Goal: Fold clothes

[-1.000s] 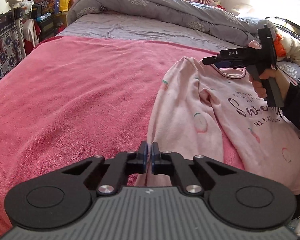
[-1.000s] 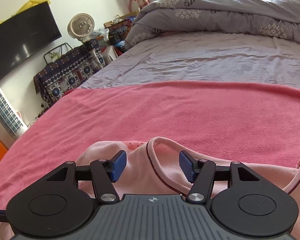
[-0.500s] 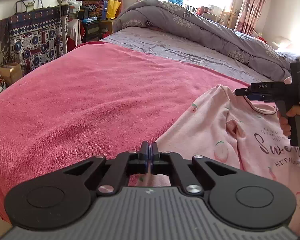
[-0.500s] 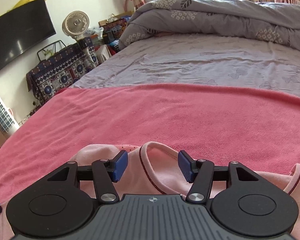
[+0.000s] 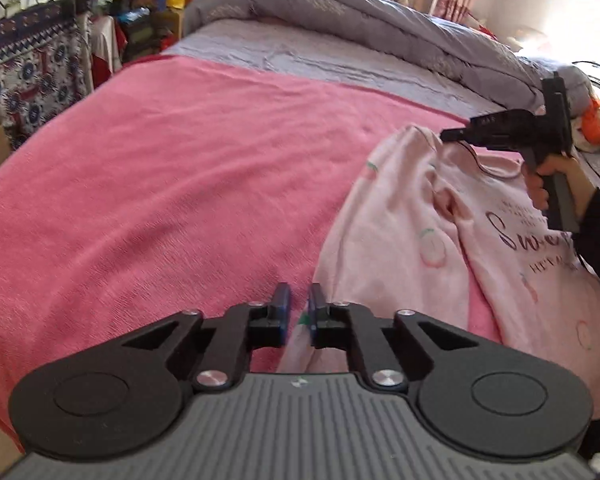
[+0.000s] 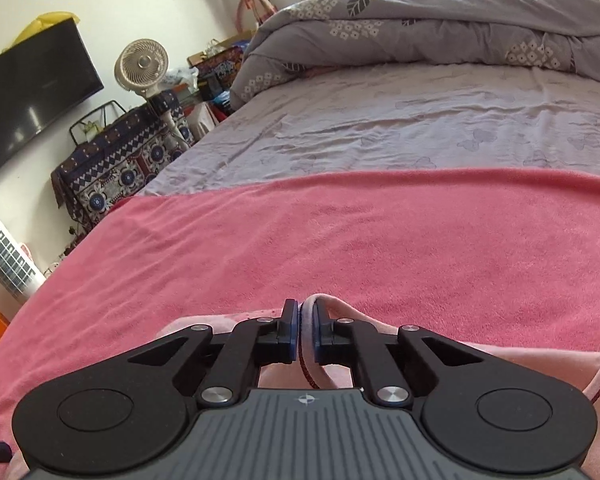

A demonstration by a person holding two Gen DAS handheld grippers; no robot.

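The right claw (image 6: 306, 334), spread around the collar a second ago, has just closed and now pinches the dark-edged neckline of the pink shirt (image 5: 428, 240). The left claw (image 5: 298, 316), clamped before, has just parted slightly, the shirt's lower edge lying loose between its fingers. The shirt lies on the pink blanket (image 5: 160, 184) on the bed. Only the left view shows the shirt's print and the hand (image 5: 556, 184) holding the right claw; the right view shows the fan (image 6: 142, 64).

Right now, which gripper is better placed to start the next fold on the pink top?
Right. The right gripper is shut on the pink top's neckline trim. The left gripper's jaws have just opened, with the hem loose between them.
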